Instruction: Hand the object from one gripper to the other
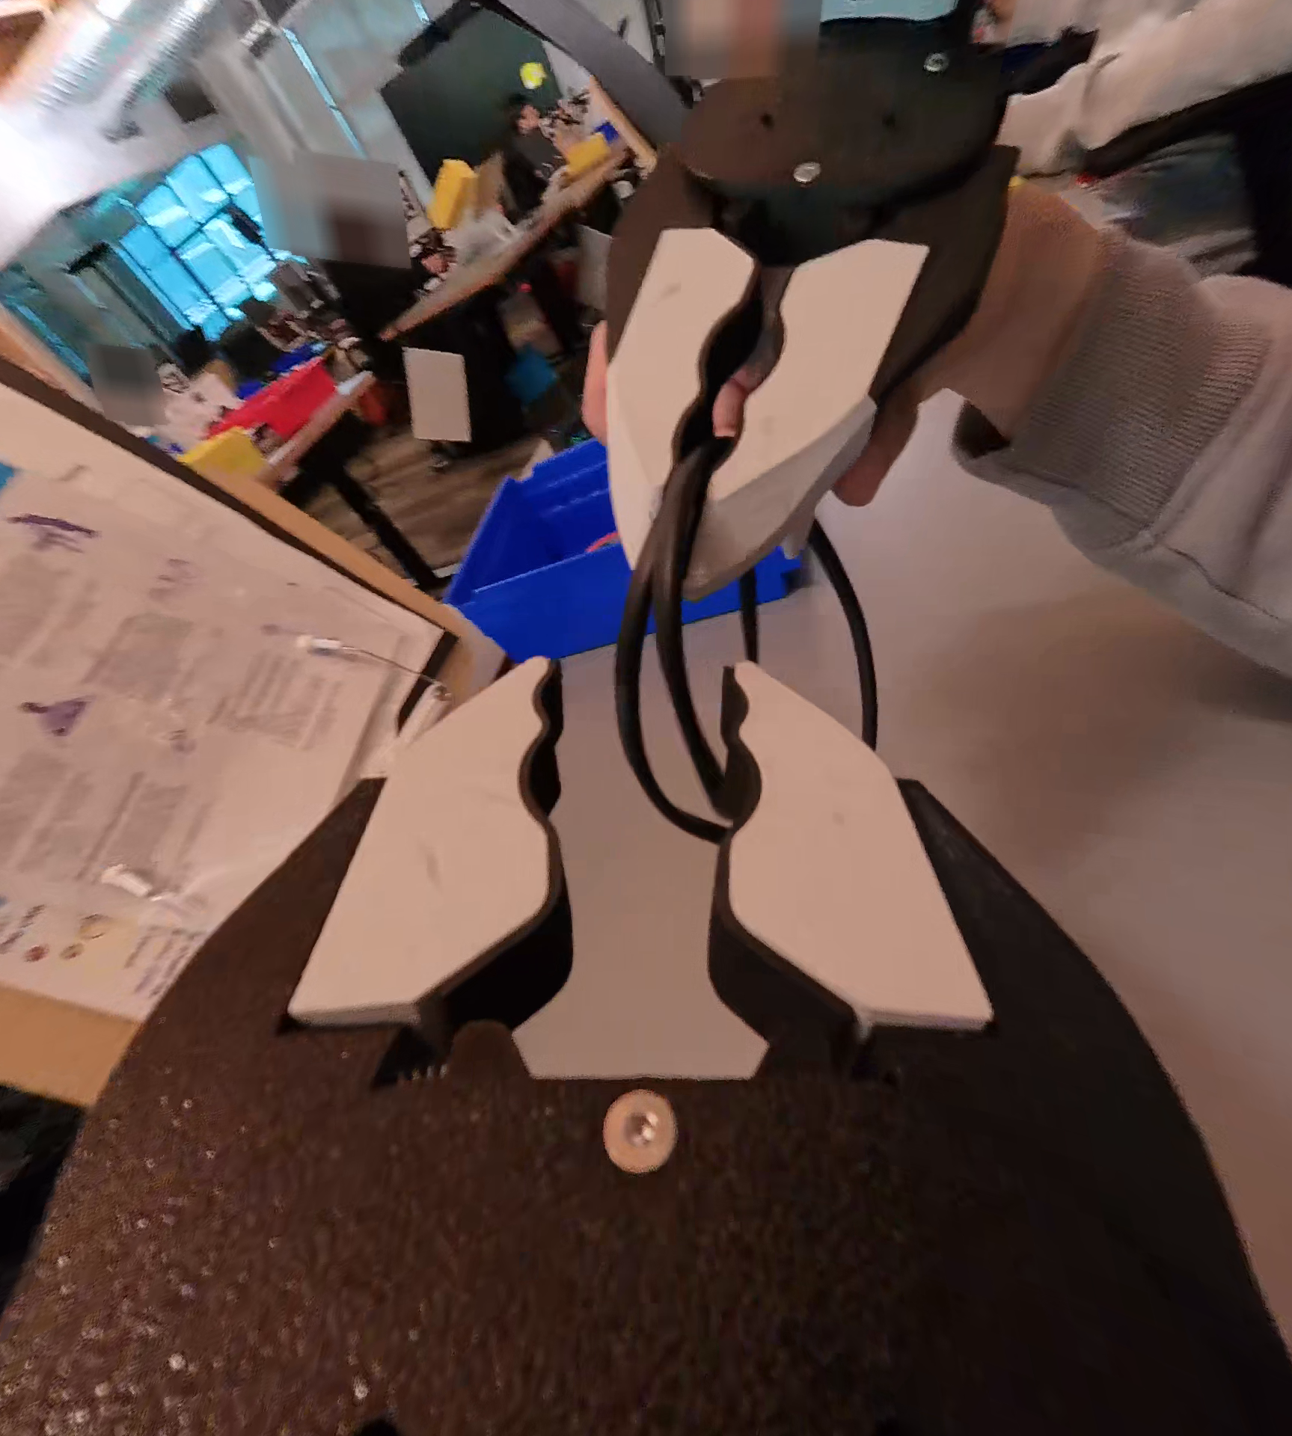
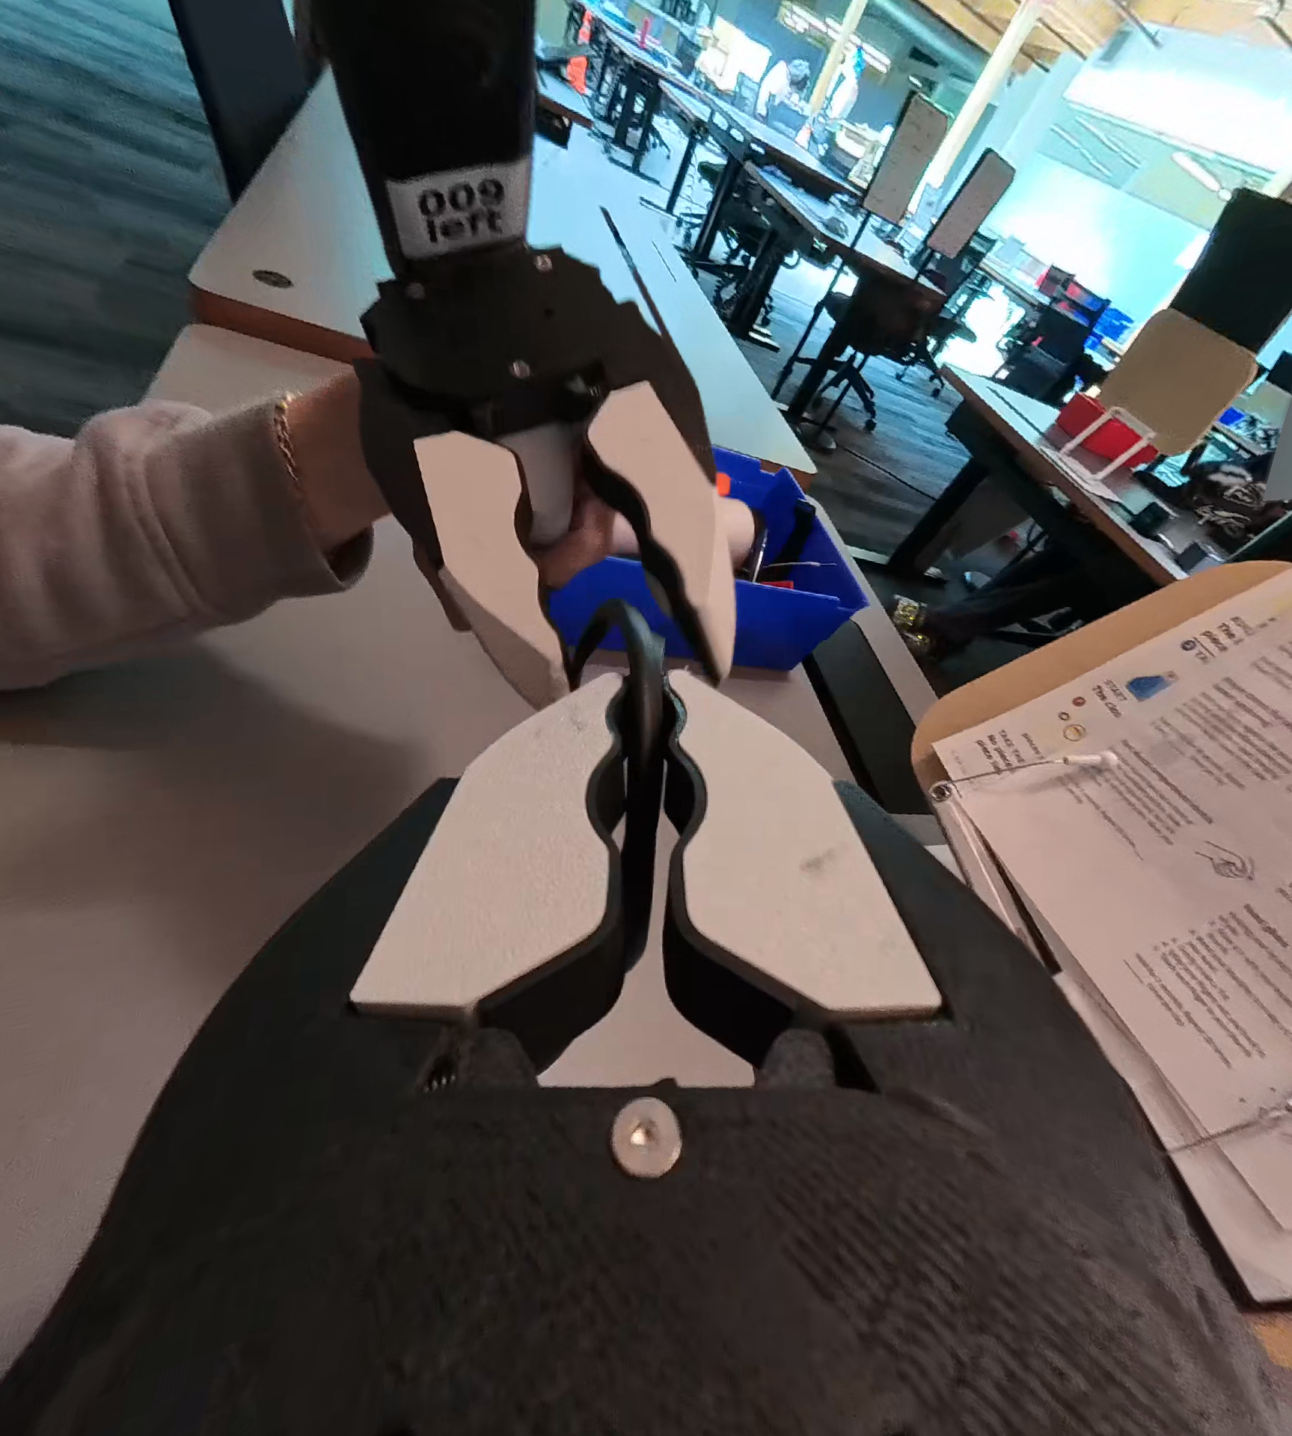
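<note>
Hanging from the right claw [image 2: 646, 688], a black looped cable [image 1: 673, 699] is pinched between that claw's pale fingers [image 2: 518, 862], which are clenched on it near their tips. Seen from the left wrist, the loops dangle down from the right claw [image 1: 693, 497] into the space just ahead of the left claw [image 1: 639, 672], whose fingers [image 1: 456, 847] stand spread and released, with one loop lying against the inner edge of the right-hand finger. The left claw [image 2: 631, 660] sits just beyond the right one, tips nearly meeting, above the pale table [image 2: 122, 816]; a blue bin [image 2: 775, 629] rests farther behind them.

The handover looks about midway: the receiver is in place but has not yet gripped. To do this well, the left claw should move forward until both strands lie between its fingers, not outside them, then close firmly. Only after that should the right claw let go, since a slack cable can slip out sideways if released early.
</note>
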{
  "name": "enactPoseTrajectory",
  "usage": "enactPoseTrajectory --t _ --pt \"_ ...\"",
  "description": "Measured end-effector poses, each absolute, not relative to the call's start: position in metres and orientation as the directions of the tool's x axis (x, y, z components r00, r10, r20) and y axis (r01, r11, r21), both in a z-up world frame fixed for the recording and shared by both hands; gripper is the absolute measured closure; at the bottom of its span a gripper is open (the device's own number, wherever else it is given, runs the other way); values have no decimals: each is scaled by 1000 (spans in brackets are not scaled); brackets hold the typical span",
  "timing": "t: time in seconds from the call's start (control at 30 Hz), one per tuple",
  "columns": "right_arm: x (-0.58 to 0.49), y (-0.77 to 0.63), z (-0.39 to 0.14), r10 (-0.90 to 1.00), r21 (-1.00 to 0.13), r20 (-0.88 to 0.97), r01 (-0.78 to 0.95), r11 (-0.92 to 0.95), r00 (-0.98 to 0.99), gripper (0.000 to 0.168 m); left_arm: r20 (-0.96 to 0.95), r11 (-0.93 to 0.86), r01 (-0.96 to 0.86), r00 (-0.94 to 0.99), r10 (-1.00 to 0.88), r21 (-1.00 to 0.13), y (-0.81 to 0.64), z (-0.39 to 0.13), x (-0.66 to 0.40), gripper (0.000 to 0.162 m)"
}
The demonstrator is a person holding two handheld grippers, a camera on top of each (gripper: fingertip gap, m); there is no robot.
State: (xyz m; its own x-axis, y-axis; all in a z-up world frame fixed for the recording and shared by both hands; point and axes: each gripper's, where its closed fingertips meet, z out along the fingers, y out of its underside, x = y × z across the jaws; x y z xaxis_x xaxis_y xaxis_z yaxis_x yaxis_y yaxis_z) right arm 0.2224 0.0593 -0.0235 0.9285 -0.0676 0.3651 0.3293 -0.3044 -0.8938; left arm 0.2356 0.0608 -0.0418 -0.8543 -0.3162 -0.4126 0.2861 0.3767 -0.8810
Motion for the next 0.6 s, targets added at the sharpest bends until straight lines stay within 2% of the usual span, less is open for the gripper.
enactPoseTrajectory --t 0.03,0.07,0.1,0.17,0.2,0.23,0.33,0.43,0.6 --pt "222 60 -22 -68 -898 360 325 -296 931 164 -392 368 275 -872 -294 -888 57 -45 233 130" --pt "223 59 -21 -75 -903 354 320 -285 932 164 -378 362 265 -879 -290 -894 56 -46 234 152" --pt "226 58 -20 -91 -908 345 308 -283 934 164 -366 350 252 -877 -311 -902 56 -44 238 157" --pt "238 54 -18 -163 -913 350 297 -280 922 162 -284 288 191 -901 -328 -938 56 -39 240 157" --pt "246 51 -13 -222 -915 365 303 -267 904 156 -225 242 144 -908 -353 -960 58 -34 243 157" --pt "254 47 -7 -291 -917 376 310 -250 880 141 -158 187 86 -898 -411 -979 62 -27 251 157" --pt "252 44 13 -353 -918 394 346 -193 849 127 123 -47 -117 -819 -561 -992 82 -11 276 157" --pt "231 58 19 -287 -892 452 421 -168 845 128 259 -192 -177 -745 -615 -965 96 -4 288 157" --pt "237 87 -6 -240 -761 635 540 -359 734 130 291 -240 -173 -692 -660 -955 101 4 287 157"
